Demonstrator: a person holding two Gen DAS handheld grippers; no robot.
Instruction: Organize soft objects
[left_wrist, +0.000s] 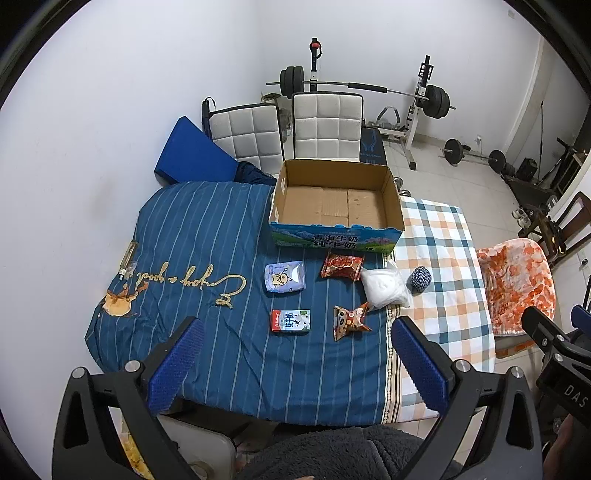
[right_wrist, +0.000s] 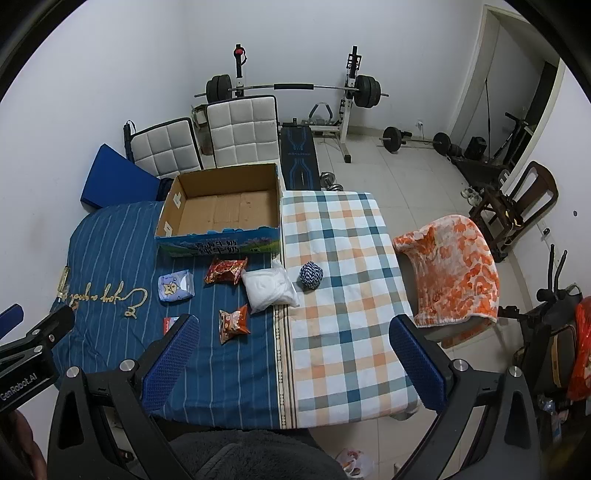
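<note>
An open cardboard box (left_wrist: 336, 225) (right_wrist: 218, 236) sits empty at the far side of the blue striped cloth (left_wrist: 184, 236). In front of it lie a blue tissue pack (left_wrist: 284, 277) (right_wrist: 176, 286), a red snack bag (left_wrist: 341, 266) (right_wrist: 225, 270), a white soft bag (left_wrist: 384, 288) (right_wrist: 267, 290), a blue-white rope ball (left_wrist: 421, 280) (right_wrist: 311, 275), a small milk carton (left_wrist: 291, 321) and an orange snack bag (left_wrist: 349, 322) (right_wrist: 233, 322). My left gripper (left_wrist: 295, 362) is open and empty above the near edge. My right gripper (right_wrist: 295, 362) is open and empty above the checked cloth (right_wrist: 343, 295).
Two white padded chairs (left_wrist: 325, 125) and a blue cushion (left_wrist: 194, 151) stand behind the box. A weight bench and barbell (left_wrist: 369, 88) are at the back. A chair with an orange blanket (right_wrist: 450, 266) stands at the right. A small bottle (left_wrist: 127, 260) lies at the left.
</note>
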